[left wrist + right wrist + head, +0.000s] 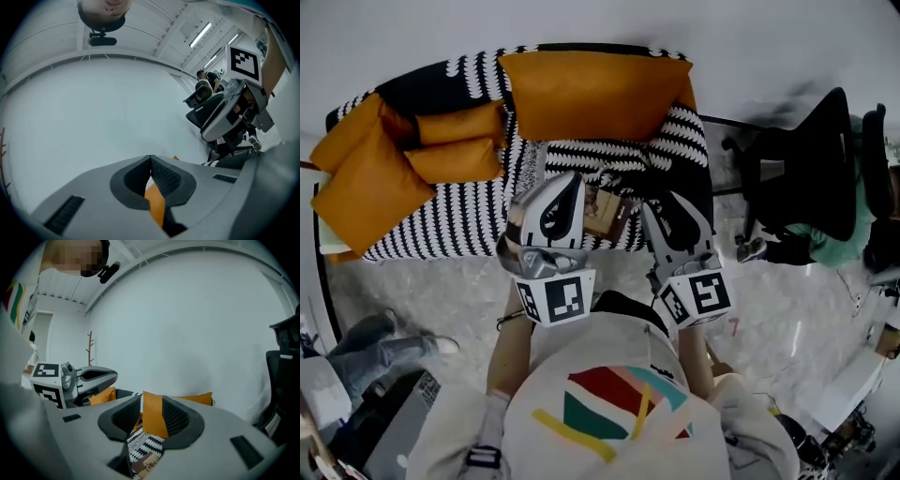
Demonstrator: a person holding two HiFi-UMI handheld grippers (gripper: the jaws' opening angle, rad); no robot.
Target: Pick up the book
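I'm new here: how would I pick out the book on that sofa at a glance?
Find the sofa under a black-and-white patterned cover, with orange cushions on it. At its front edge, in front of the largest cushion, lies the book. It is small, flat and brownish, the only thing there neither patterned nor orange.

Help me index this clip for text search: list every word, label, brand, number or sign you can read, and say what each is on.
No text is readable in any view.
Book: any print on the cover is too small and blurred to read.
Left marker cube and right marker cube: black-and-white square codes only, no letters or numbers.
Shirt: coloured shapes, no words.
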